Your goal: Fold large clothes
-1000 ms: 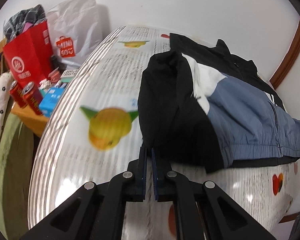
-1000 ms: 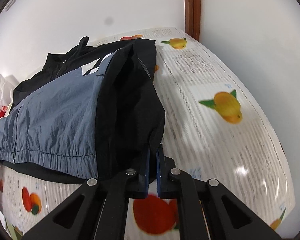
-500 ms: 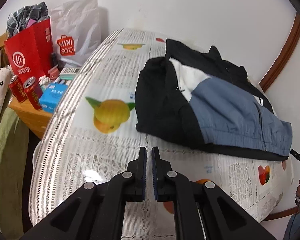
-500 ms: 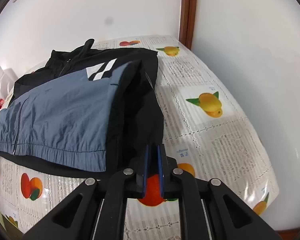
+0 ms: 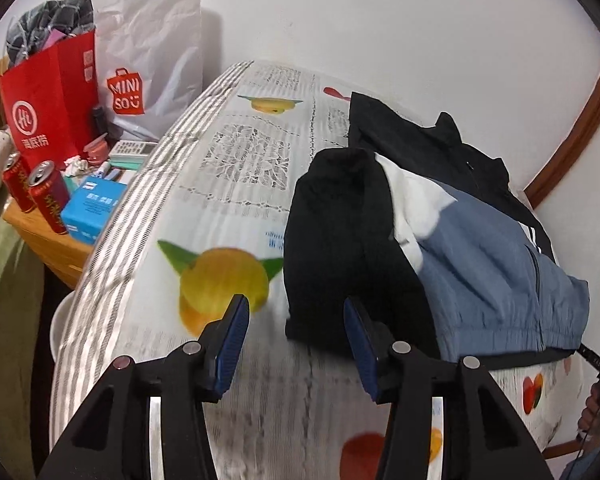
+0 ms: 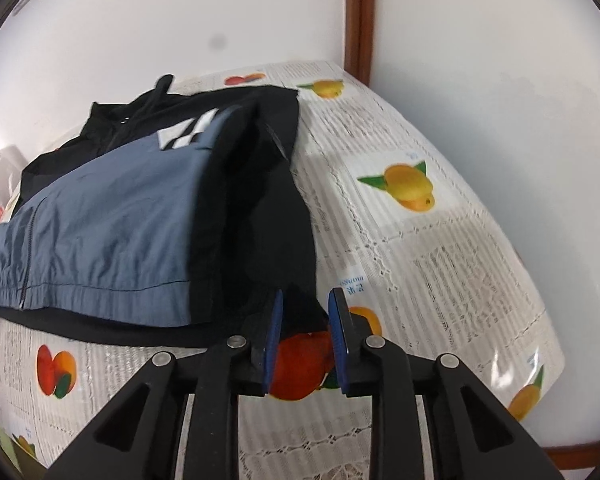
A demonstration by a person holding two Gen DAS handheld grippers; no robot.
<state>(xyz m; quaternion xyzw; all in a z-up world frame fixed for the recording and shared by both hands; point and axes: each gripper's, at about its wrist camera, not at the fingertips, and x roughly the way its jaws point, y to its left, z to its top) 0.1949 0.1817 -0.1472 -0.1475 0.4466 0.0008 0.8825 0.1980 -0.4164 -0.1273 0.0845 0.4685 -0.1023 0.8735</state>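
A black, blue and white jacket (image 5: 440, 236) is seen lying partly folded on the fruit-printed surface (image 5: 228, 168). The left gripper (image 5: 296, 316) is spread wide at its near black edge, nothing grasped. The right gripper (image 6: 305, 312) is parted around the near hem corner; contact cannot be made out. The jacket's underside is hidden.

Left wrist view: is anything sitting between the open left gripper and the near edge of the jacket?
No object. In the left wrist view, only the fruit-print tablecloth shows between the left gripper fingers, up to the jacket hem; its black corner already reaches into the gap.
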